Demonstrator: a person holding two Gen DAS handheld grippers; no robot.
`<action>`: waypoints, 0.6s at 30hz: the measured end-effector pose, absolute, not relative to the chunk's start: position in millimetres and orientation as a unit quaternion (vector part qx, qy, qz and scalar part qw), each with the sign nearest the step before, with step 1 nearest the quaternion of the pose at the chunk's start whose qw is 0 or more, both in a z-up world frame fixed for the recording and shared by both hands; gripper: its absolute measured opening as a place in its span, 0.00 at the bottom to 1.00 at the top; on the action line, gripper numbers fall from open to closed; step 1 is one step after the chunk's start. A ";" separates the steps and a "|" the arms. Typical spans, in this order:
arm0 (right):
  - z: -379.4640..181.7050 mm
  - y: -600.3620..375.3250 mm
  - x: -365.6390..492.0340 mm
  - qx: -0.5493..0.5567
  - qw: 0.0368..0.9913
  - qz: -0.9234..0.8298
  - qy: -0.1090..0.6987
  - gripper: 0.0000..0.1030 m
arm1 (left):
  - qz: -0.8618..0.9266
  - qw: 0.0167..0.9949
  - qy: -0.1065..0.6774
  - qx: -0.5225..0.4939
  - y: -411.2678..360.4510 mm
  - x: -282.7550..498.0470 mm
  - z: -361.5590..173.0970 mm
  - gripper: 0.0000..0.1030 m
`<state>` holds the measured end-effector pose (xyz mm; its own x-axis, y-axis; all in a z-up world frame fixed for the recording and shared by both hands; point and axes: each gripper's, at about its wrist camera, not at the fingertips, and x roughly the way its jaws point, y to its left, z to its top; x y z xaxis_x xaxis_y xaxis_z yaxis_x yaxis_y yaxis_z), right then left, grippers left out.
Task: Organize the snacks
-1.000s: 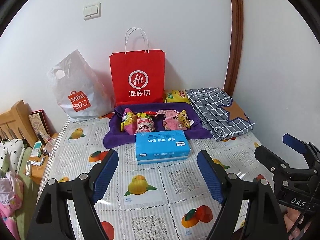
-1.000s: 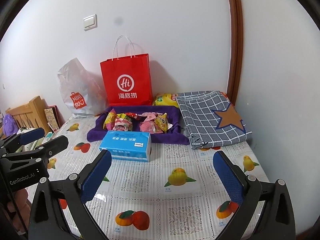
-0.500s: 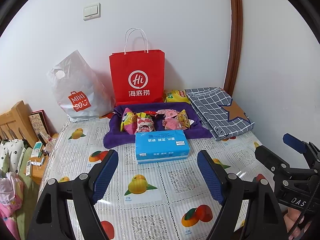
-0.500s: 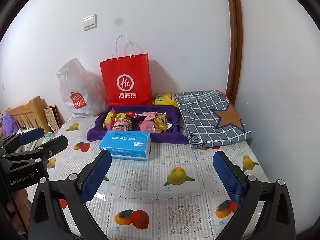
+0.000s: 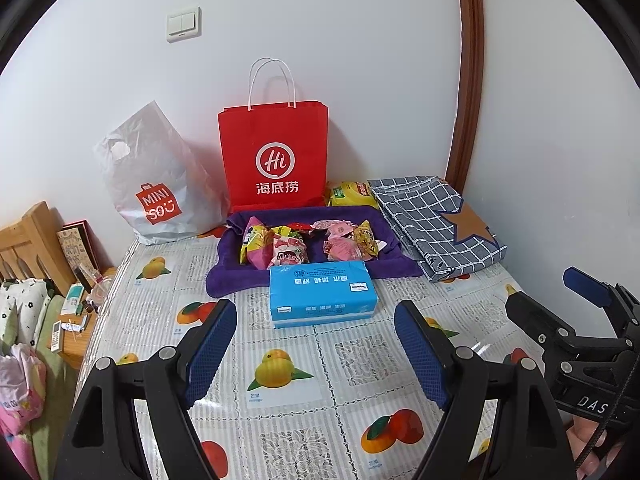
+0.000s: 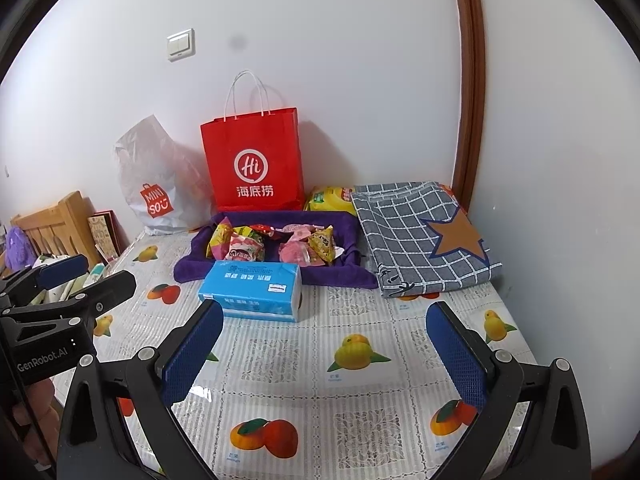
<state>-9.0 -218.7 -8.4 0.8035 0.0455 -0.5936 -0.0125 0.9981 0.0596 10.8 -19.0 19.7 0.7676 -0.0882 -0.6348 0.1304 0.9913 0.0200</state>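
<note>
Left gripper (image 5: 316, 354) is spread wide, nothing between the blue pads, hovering over the fruit-print tablecloth (image 5: 352, 364) on the near side of the blue tissue box (image 5: 322, 294). Right gripper (image 6: 324, 354) is likewise released and empty, also on the near side of the tissue box, offset to its right. Each one shows at the edge of the other's camera: right gripper to the right of the tissue box in the left wrist view, left gripper to its left in the right wrist view.

Snacks (image 5: 308, 246) sit in a loose pile on the purple towel (image 5: 224, 280), directly behind the tissue box. The box's far edge touches or overlaps the towel's front edge; can't tell which. Wrappers are yellow, pink and red, several packets touching one another. The towel's edges are bunched up around them.

Behind the towel, further from the tissue box: red paper bag (image 5: 274, 156) upright against the wall, handles up. Left of it, a white MINISO plastic bag (image 5: 154, 184), leaning. Just right of the red bag, a yellow packet (image 5: 350, 194) against the wall, partly hidden.

Right of the tissue box and towel: folded grey checked cloth (image 5: 432, 224) with a brown star patch, touching the towel's right edge.

Light switch (image 5: 183, 24) on the wall high above the white bag.
</note>
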 end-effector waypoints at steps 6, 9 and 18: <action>-8.0 -218.5 -8.7 0.026 0.949 0.015 0.313 0.98 | -0.059 0.939 0.336 0.033 -18.3 10.2 20.2 0.78; -7.7 -217.8 -8.8 0.025 0.949 0.015 0.313 0.98 | -0.060 0.940 0.335 0.031 -18.2 10.2 20.5 0.78; -7.2 -219.0 -9.9 0.025 0.950 0.017 0.312 0.98 | -0.060 0.940 0.335 0.032 -17.4 9.9 21.1 0.78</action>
<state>-9.9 -219.0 -7.2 0.8051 0.0475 -0.5912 -0.0160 0.9982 0.0583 9.9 -17.4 21.1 0.7685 -0.0913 -0.6333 0.1338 0.9908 0.0195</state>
